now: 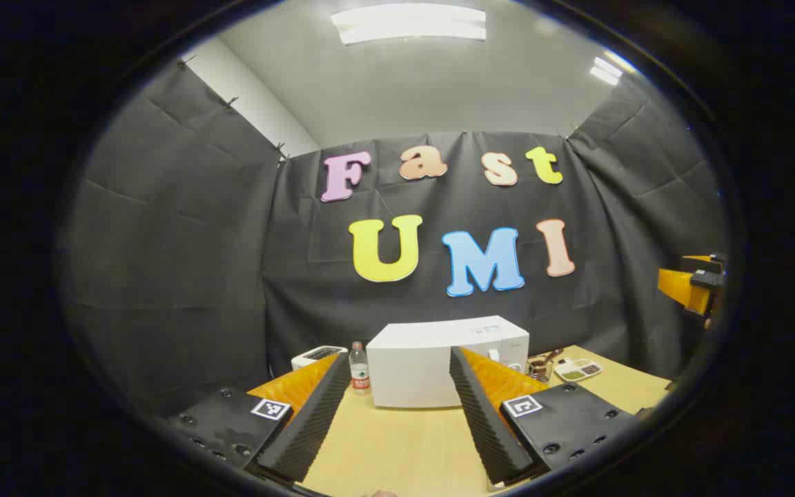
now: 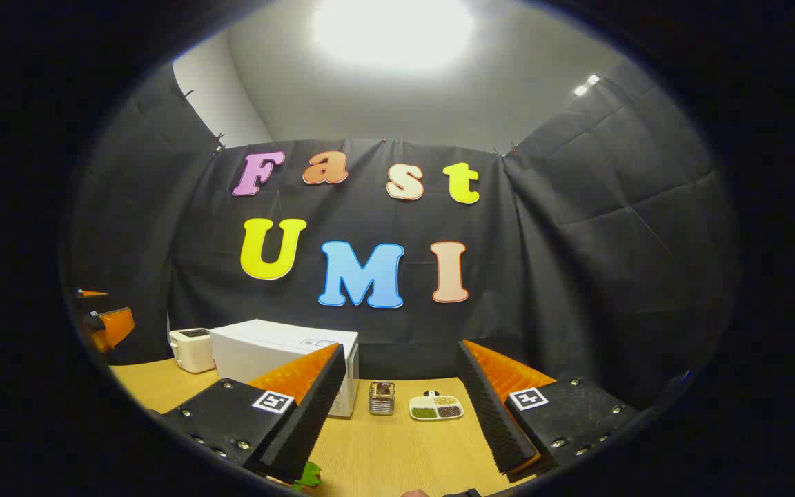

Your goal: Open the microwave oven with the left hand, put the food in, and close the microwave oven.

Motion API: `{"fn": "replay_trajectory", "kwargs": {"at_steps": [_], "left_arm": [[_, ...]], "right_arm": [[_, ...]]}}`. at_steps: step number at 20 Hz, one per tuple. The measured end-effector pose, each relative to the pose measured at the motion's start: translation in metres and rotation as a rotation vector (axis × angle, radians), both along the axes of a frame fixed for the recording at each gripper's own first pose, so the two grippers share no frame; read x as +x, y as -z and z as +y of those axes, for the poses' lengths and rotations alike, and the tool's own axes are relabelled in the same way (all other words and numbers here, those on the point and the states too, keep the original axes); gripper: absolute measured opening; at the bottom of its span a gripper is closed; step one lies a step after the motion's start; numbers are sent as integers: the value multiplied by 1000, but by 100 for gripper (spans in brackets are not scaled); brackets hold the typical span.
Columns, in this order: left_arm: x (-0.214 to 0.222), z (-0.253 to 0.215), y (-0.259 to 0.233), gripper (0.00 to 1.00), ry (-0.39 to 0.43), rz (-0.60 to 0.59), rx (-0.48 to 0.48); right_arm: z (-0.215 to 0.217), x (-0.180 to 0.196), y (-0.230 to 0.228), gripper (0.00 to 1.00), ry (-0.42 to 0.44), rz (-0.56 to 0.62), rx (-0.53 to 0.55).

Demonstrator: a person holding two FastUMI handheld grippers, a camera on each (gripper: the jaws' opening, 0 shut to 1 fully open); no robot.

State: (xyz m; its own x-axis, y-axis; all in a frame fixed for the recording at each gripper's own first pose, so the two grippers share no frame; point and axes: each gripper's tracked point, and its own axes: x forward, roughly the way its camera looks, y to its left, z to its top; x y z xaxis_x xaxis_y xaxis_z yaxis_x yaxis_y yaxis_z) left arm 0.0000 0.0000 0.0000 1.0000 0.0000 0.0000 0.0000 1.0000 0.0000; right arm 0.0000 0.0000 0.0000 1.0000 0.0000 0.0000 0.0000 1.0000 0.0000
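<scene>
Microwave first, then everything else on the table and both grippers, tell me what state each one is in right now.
microwave: door shut, standing on the table.
water bottle: upright, cap on, left of the microwave.
toaster: upright, beside the microwave.
wire basket: upright, something dark inside.
divided dish: flat on the table, compartments filled.
left gripper: open, holding nothing.
right gripper: open, holding nothing.

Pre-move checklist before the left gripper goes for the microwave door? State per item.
1. Left gripper open, nothing between its fingers: ok.
2. Right gripper open, empty: ok.
3. White box-shaped microwave oven door shut, ready to open: ok.
4. Door handle or latch located: cannot tell.
5. Clear plastic bottle close beside the microwave's left side, could get knocked: not ok.
6. Food within reach, white divided dish on the wooden table: ok.
</scene>
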Motion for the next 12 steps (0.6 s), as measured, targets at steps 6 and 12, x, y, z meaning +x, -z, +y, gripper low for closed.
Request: {"fn": "replay_trajectory", "kwargs": {"at_steps": [6,12], "left_arm": [[1,-3,1,94,-31,11,-27],[0,-16,-5,95,-33,0,-11]], "right_arm": [[-8,2,-1,98,-16,-5,6],[-18,7,3,98,-27,-5,14]]}}
